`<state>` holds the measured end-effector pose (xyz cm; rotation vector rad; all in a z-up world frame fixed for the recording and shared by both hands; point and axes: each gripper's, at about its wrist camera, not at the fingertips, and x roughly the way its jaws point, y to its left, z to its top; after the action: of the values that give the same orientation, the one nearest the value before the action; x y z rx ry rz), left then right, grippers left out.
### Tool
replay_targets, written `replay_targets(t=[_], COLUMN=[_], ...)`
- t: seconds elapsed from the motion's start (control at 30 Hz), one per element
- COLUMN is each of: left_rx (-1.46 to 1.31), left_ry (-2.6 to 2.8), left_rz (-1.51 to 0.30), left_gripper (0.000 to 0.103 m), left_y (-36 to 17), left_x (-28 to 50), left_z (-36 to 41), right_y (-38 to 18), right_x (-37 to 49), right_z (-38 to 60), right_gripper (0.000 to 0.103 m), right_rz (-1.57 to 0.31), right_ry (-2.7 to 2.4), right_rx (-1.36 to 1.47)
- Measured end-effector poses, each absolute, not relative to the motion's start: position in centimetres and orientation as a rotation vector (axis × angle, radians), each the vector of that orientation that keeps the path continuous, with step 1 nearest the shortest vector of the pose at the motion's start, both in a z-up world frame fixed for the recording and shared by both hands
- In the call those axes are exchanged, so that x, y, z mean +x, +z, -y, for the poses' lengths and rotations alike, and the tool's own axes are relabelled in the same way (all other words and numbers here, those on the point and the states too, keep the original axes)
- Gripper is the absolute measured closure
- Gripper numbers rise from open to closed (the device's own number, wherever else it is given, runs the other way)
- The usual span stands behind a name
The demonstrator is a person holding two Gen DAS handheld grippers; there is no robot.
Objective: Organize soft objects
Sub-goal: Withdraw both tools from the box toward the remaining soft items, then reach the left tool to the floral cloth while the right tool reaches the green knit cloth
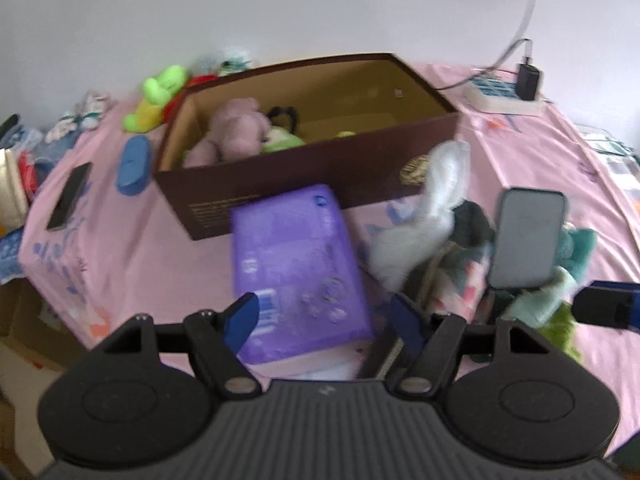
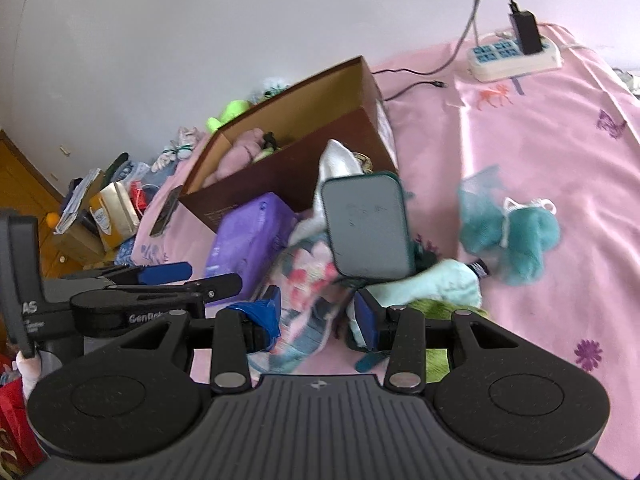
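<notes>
White lettering reading "GenRob…" is seen on the side of the left gripper (image 2: 168,276) in the right wrist view, cut off by the linkage in front, and the letters "AS" (probably the end of a longer word) are printed on its upright handle. Gold lines of print and a round gold emblem on the dark brown cardboard box (image 1: 304,168) cannot be read, nor can the print beside the barcode on the purple pack (image 1: 298,272).

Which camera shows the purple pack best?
The left wrist view: the purple pack lies flat between the open fingers of the left hand-held gripper, top face fully visible, though blurred. The right wrist view shows it only obliquely, partly behind the floral cloth.
</notes>
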<state>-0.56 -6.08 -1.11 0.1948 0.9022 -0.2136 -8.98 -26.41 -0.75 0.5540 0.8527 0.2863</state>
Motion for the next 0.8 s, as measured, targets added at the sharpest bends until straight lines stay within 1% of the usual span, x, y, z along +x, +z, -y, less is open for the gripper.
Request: replay_targets(t=[0.2, 0.4, 0.63, 0.8], left_rx=[0.257, 0.443, 0.495, 0.505], left_ry=[-0.383, -0.423, -0.549, -0.546], left_rz=[-0.854, -0.782, -0.790, -0.814], left_gripper=[0.029, 0.029, 0.029, 0.029], left_y=[-2.0, -3.7, -4.5, -5.2], left_x=[-1.8, -1.1, -0.8, -0.4], left_z=[8.8, 12.2, 14.1, 14.8], right_y=[-1.6, -2.1, -2.9, -3.4], right_x=[-9.8, -10.4, -10.2, -9.9], right_z=[28.0, 29.1, 30.1, 30.4], right_gripper=[0.078, 0.078, 0.078, 0.078], right_rz=[-0.865, -0.869, -0.882, -0.896], right_ry=[0.239, 0.196, 0.169, 0.165], right_rx=[0.579, 0.580, 0.619, 0.632])
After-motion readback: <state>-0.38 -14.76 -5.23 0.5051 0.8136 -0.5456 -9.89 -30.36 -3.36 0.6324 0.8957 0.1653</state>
